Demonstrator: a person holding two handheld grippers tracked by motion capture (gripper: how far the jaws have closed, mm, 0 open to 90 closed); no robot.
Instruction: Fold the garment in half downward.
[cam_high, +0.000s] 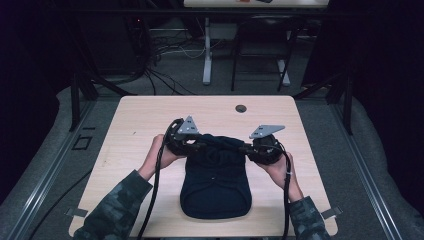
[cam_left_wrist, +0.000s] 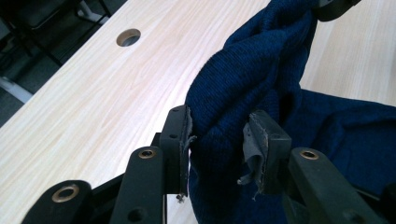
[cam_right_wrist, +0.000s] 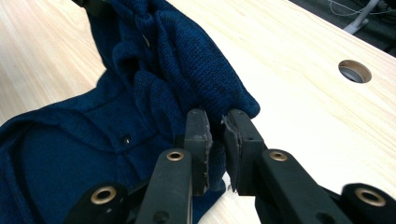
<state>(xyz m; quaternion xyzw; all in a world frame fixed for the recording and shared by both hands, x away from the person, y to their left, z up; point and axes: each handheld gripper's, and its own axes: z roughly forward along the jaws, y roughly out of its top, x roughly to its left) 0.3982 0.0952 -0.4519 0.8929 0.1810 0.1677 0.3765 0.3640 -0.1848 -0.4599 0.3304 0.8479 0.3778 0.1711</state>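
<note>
In the high view the jaws of both grippers are lost against the dark fabric, and the far edge of the navy knit garment (cam_high: 216, 182) is bunched so that its shape there cannot be made out; the lower forearms are cut off by the bottom edge. The garment is laid on the light wooden table (cam_high: 135, 125), near its middle and toward the person's side, its near part spread flat and its far edge lifted between the two grippers. The left gripper (cam_left_wrist: 217, 140) is seen in its own view with a thick fold of knit held between its pads, the jaws set fairly wide around the bunched cloth. The right gripper (cam_right_wrist: 215, 133) is pressed nearly together on a thinner corner of the fabric. The left hand (cam_high: 159, 155) and right hand (cam_high: 280, 167) are held at matching height on either side of the garment, forearms in camouflage sleeves (cam_high: 117, 207) angled inward. A round cable hole (cam_high: 241, 108) is seen at the table's far edge.
</note>
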